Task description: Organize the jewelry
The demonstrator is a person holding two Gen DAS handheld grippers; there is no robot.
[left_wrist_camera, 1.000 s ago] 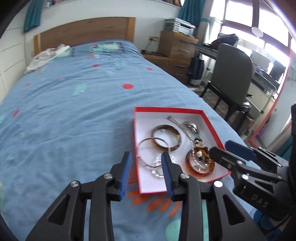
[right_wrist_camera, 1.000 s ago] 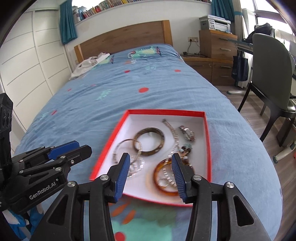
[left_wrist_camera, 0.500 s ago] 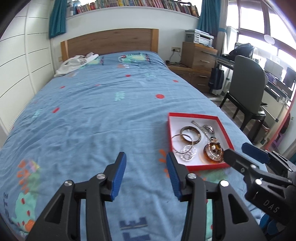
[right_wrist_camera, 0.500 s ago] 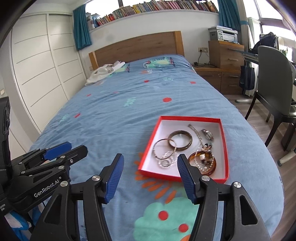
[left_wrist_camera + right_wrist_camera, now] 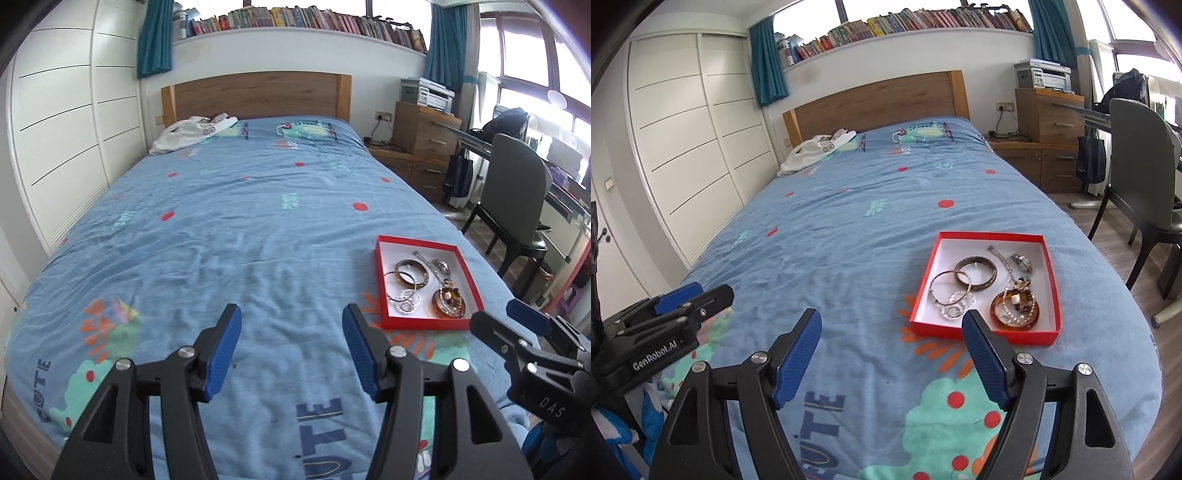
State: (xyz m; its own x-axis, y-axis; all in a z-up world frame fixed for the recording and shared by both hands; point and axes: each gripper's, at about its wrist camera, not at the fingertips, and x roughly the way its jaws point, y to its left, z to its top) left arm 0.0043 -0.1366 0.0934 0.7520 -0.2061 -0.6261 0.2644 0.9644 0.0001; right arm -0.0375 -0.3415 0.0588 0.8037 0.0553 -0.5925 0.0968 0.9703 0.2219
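A red box with a white inside [image 5: 382, 273] [image 5: 1051, 280] lies on the blue bedspread near the bed's right side. In it are a brown bangle [image 5: 976, 272], a thin metal bangle [image 5: 950, 285], a clear beaded bracelet [image 5: 957, 307], an amber bangle with beads [image 5: 1015, 309], a chain and a watch [image 5: 1021, 262]. My left gripper [image 5: 291, 326] hangs above bare bedspread, left of the box, its jaws opening with nothing between them. My right gripper [image 5: 892, 332] hovers short of the box, its jaws opening and empty too. Each gripper shows at the edge of the other's view.
A white garment [image 5: 816, 149] lies by the wooden headboard [image 5: 255, 94]. A grey chair [image 5: 1137, 173] and a desk stand to the right of the bed. Wooden drawers with a printer [image 5: 424, 127] stand at the far right. White wardrobe doors [image 5: 690, 155] line the left wall.
Both grippers have pulled back and up from the red box, which now looks smaller and farther. Their jaws have spread wider. The jewelry stays in the box.
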